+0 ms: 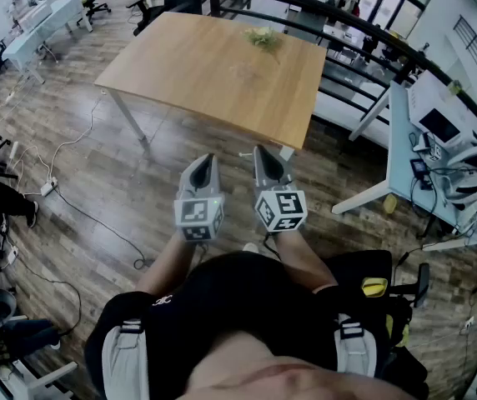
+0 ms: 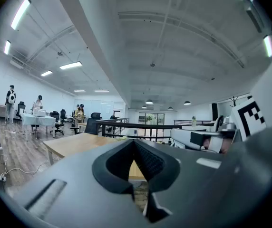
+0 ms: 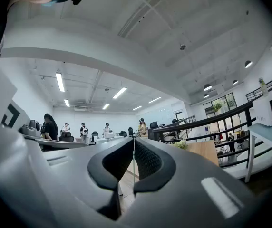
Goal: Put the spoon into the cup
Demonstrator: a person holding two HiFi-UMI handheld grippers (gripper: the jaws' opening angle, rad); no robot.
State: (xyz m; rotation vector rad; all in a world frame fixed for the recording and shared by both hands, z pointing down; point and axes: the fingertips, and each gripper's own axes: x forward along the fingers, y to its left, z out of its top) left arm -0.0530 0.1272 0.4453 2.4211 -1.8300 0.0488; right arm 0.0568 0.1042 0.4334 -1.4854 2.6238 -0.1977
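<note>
My left gripper (image 1: 208,160) and right gripper (image 1: 262,152): jaws clenched, nothing between them, side by side just short of the wooden worktop (image 1: 197,73). A greenish clump (image 1: 262,37) lies at its far right, too small to tell what it is.

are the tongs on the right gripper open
No, the right gripper has its tongs closed tip to tip, with nothing held between them.

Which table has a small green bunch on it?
The brown wooden table in the middle, green bunch near its far edge; the left desk and right desk are pale.
</note>
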